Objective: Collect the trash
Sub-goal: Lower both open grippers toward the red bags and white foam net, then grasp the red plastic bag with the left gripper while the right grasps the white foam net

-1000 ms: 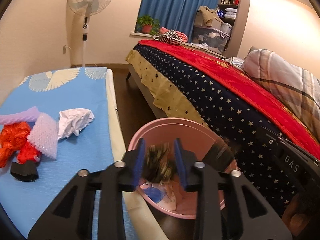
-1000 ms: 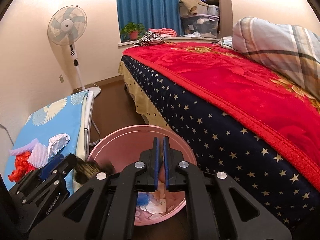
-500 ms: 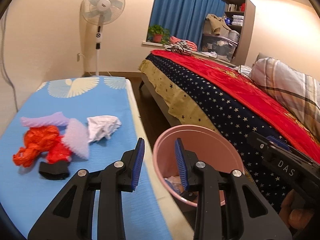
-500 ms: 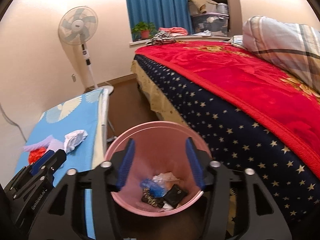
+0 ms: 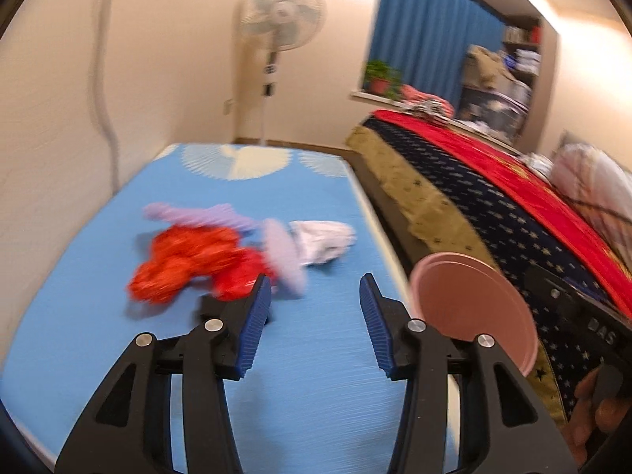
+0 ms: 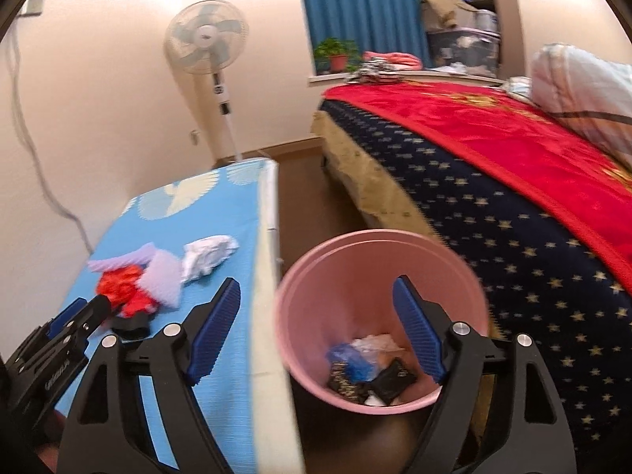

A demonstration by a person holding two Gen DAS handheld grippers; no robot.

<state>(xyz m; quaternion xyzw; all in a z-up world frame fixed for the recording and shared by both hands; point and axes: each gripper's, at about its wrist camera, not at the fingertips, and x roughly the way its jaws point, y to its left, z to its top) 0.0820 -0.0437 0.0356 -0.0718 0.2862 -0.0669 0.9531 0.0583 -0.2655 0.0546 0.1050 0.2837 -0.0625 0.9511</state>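
Trash heap on blue table: orange wrapper, white wad, ahead-left of left gripper, jaws released, nearer than right gripper, released, above pink bin

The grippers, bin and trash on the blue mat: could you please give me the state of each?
Left gripper: open, empty.
Right gripper: open, empty.
Bin: upright, partly filled.
White paper: crumpled, on mat.
Red bag: crumpled, on mat.
Foam: lying against the bag.

fan | blue curtain | bed | potted plant
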